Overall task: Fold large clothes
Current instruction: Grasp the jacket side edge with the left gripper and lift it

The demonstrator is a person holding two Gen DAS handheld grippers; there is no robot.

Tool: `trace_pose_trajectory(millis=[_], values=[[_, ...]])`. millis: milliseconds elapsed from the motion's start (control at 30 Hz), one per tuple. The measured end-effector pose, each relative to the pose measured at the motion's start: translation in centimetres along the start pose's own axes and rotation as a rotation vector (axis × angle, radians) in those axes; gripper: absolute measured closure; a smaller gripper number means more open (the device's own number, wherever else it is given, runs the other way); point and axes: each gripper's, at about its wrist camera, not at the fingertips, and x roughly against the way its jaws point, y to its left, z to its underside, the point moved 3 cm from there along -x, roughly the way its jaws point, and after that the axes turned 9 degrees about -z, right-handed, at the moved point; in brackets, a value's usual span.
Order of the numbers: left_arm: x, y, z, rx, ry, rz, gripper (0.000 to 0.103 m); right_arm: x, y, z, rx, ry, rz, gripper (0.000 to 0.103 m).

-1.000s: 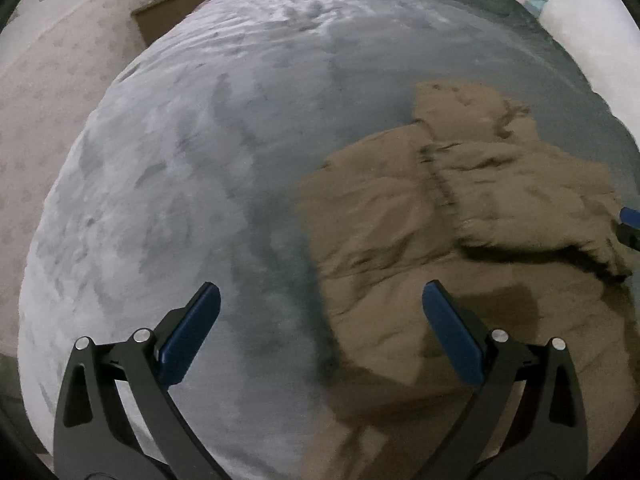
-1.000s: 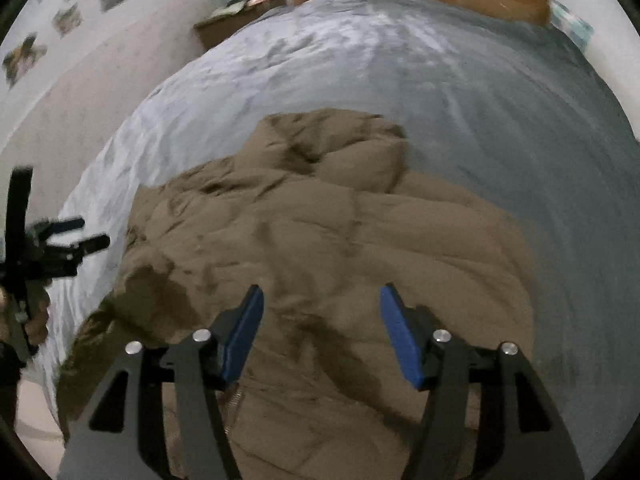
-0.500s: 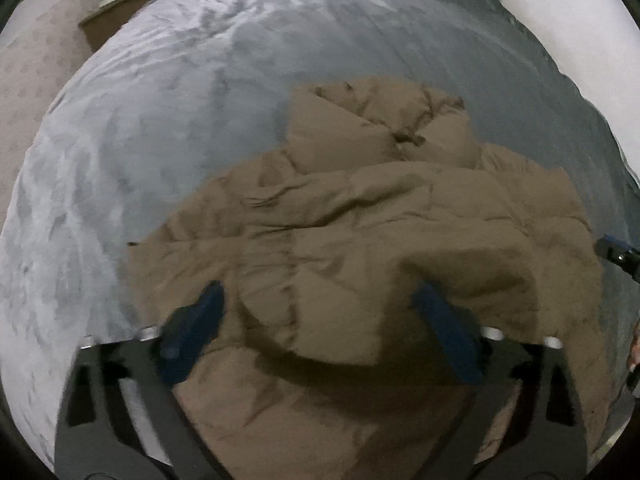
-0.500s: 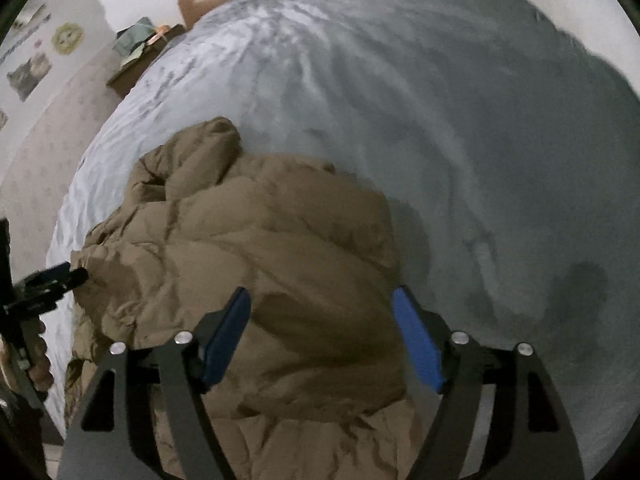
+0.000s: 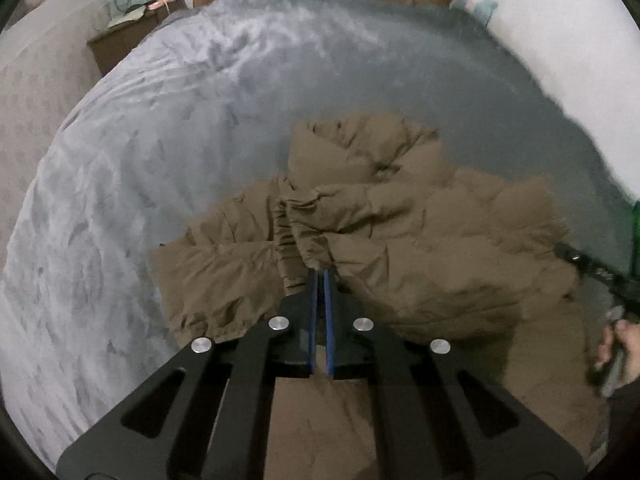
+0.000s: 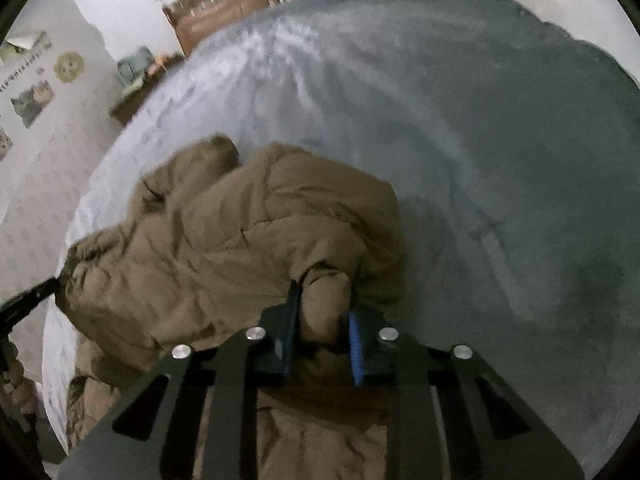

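Brown puffer jacket lies bunched on the grey bed, around 5 o'clock of the bedspread in the left wrist view, 8 o'clock in the right wrist view.

Left tool: jaws have just been closing, now clenched with pads nearly touching, pinching a thin gathered seam ridge at the tips. Right tool: jaws have just been closing, now grasping a thick padded fold bulging between the pads. The person's right hand shows at 4 o'clock in the left view.

Risks, my read:
- Left bite is shallow, on slick shell fabric only; any lift could slip it out.
- Right grab takes a puffy wad, probably several layers, so pulling drags the pile instead of spreading it.
- Uneven grips mean a skewed fold.

Nightstand sits at 11 o'clock, well clear.
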Motion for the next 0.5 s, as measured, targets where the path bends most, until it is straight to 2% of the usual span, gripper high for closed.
trace_pose_trajectory(millis=[33, 133, 233, 267, 333, 367, 400, 433, 500], values=[[0.6, 0.7, 0.4, 0.012, -0.009, 0.008, 0.102, 0.4, 0.3, 0.1, 0.007, -0.009, -0.013, 0.082], [1.2, 3.7, 2.6, 0.026, -0.018, -0.036, 0.102, 0.5, 2.9, 0.4, 0.066, 0.001, -0.041, 0.082], [-0.6, 7.0, 4.9, 0.072, 0.035, -0.066, 0.103, -0.5, 6.2, 1.1, 0.162, 0.047, -0.022, 0.079], [-1.2, 7.7, 5.5, 0.084, 0.048, -0.08, 0.103, -1.2, 7.3, 1.3, 0.193, 0.068, -0.005, 0.074], [-2.3, 9.8, 6.9, 0.112, 0.077, -0.119, 0.103, -2.3, 8.7, 1.8, 0.227, 0.106, 0.0, 0.073], [-3.2, 10.9, 7.6, 0.13, 0.096, -0.132, 0.103, -3.0, 9.3, 2.1, 0.242, 0.124, 0.013, 0.067], [-3.9, 11.7, 8.2, 0.138, 0.112, -0.178, 0.103, -3.5, 9.7, 2.3, 0.256, 0.145, 0.029, 0.052], [-4.7, 12.8, 8.9, 0.149, 0.134, -0.203, 0.103, -3.8, 10.2, 2.5, 0.274, 0.155, 0.04, 0.048], [-5.2, 14.1, 9.6, 0.174, 0.165, -0.201, 0.103, -3.5, 10.5, 2.8, 0.308, 0.154, 0.063, 0.044]])
